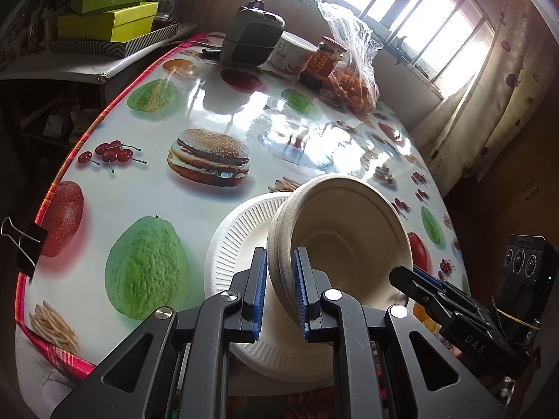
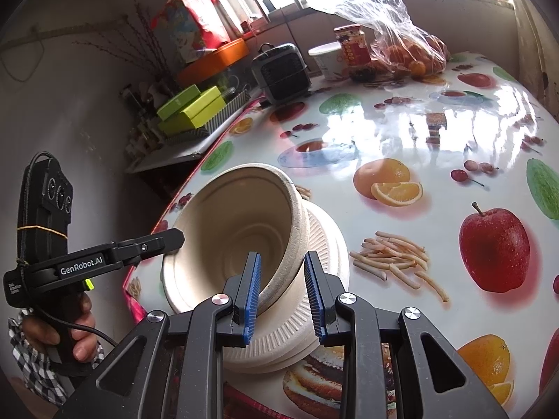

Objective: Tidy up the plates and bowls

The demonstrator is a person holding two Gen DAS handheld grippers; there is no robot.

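Note:
A stack of beige pulp bowls (image 1: 346,230) is tipped on its side over a pile of white ridged paper plates (image 1: 237,244) at the near edge of the fruit-print table (image 1: 195,104). My left gripper (image 1: 279,253) is shut on the stack's left rim. My right gripper (image 1: 401,274) bites the opposite rim. In the right wrist view the bowls (image 2: 237,216) lean left above the plates (image 2: 297,331). There my right gripper (image 2: 283,256) is shut on the near wall, and my left gripper (image 2: 176,235) touches the far rim.
At the table's far end stand a grey box-shaped device (image 1: 251,35), a white tub (image 1: 293,52), a red-labelled jar (image 1: 321,63) and a plastic bag of oranges (image 1: 353,83). Green boxes (image 1: 108,21) sit on a side shelf. A binder clip (image 1: 24,241) grips the left edge. A hand (image 2: 80,331) holds the left gripper.

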